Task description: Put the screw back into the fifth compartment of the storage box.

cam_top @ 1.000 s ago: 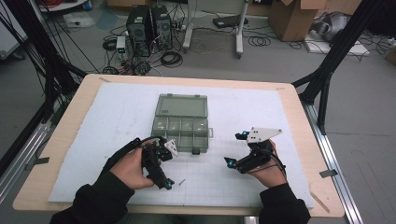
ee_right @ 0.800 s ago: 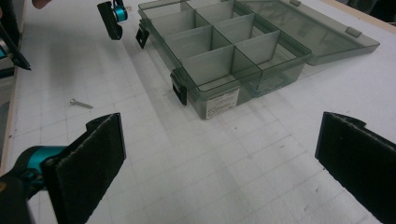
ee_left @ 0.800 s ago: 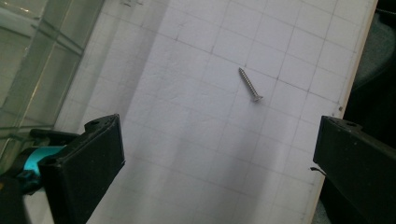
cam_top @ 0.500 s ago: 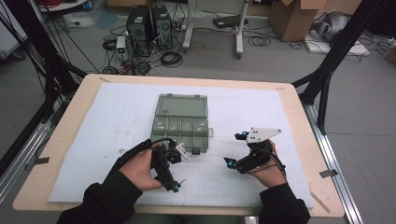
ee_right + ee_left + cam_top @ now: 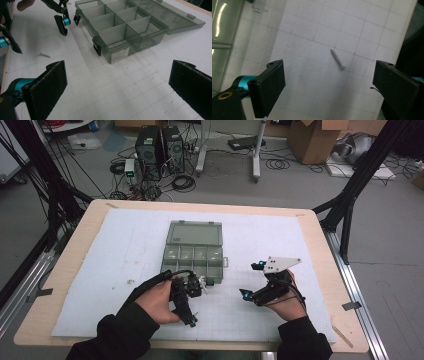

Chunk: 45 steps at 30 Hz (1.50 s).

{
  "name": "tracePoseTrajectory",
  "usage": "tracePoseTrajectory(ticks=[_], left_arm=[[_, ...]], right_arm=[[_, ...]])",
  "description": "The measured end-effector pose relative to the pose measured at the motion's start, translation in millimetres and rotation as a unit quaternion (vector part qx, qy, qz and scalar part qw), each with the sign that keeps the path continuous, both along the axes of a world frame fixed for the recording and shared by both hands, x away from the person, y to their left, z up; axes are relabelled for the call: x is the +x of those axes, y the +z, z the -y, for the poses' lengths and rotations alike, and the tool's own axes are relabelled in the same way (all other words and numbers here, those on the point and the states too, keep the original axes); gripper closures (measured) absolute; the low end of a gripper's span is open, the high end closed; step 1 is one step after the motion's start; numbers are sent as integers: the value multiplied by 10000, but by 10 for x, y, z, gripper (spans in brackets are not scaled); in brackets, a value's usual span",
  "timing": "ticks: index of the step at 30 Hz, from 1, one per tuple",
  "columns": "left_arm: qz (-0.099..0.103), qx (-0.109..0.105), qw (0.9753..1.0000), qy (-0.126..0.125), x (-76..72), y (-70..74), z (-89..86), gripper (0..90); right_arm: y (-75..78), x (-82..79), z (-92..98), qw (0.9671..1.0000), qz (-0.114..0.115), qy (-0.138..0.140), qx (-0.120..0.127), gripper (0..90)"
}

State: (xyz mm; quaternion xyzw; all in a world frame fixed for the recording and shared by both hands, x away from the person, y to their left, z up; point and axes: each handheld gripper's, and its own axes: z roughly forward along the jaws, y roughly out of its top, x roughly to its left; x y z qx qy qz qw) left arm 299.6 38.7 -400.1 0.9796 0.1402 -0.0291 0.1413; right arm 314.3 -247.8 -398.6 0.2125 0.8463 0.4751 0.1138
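Between the wide-open jaws of the left gripper point(image 5: 329, 87) lies a bare patch of gridded mat point(image 5: 307, 82), and just beyond it the screw point(image 5: 337, 59), flat on the mat, gripped by nothing. Its long axis runs slantwise to the line between the jaws, head end nearer the gripper and toward the right-hand jaw, so a slight reach forward, perhaps with a small twist, should bracket it. From above, the left gripper point(image 5: 186, 301) hangs over the mat's near edge, tips down; the screw there is too small to make out surely. The right gripper point(image 5: 117, 85) is open and empty too, well apart from the screw point(image 5: 44, 54), which lies far to its left. The open box point(image 5: 194, 251) sits just past the left hand.
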Motion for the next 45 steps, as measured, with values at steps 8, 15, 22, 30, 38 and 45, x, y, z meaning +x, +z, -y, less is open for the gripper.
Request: tracePoseTrajectory(ticks=[8,15,22,30,38,45], left_arm=[[-57,149,9999,-38,3,-27,53,228],[-73,281,9995,-78,-4,-50,106,299],[-91,367,9992,-132,4,-55,132,362],[23,486,9987,-137,-2,-56,170,435],[178,650,9976,-136,-15,-52,207,509],[225,740,9968,-206,-44,-45,229,553]], right_arm=[[-4,0,-8,10000,-17,21,-13,4],[-9,3,-14,10000,-27,42,-21,4],[-11,3,-18,10000,-42,37,-19,4],[-13,4,-21,10000,-51,49,-30,4],[-15,5,-23,10000,-58,67,-32,4],[-13,4,-21,10000,-53,57,-27,4]])
